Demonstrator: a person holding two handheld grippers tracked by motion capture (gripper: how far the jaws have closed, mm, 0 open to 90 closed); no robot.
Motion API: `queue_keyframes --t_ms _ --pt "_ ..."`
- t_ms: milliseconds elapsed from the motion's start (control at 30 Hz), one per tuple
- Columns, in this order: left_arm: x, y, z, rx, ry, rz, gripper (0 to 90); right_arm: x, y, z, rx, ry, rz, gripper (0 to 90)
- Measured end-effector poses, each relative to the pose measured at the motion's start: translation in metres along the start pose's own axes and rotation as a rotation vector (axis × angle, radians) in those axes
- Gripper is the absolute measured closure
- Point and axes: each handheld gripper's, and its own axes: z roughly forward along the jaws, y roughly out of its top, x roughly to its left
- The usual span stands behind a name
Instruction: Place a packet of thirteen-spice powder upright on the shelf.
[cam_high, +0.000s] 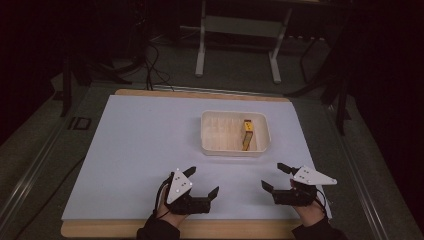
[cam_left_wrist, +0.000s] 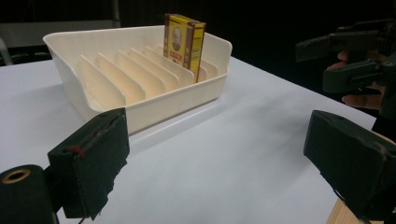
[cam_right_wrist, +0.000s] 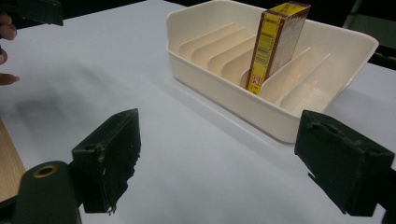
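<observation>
Grippers are both parked at the near edge, jaws apart and holding nothing: left gripper and right gripper sit well short of the cream plastic slotted tray, one on each side of it. The yellow and brown cardboard box stands upright in a slot toward the tray's right end. If the box is coming out, I'd guess the right gripper is the closer one; pinch the box's narrow faces up high and lift straight up so the dividers don't snag it. Tray sits on a white sheet over a wooden tabletop. Beyond the tray it's dark floor, cables and a grey metal stand.
</observation>
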Motion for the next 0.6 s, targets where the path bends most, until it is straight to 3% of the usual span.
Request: queue_keyframes --t_ms 600 --pt "-0.0029 -0.0016 0.0006 0.007 0.003 0.019 7.8 -0.0001 -0.0022 0.0039 0.013 0.028 0.002 14.5"
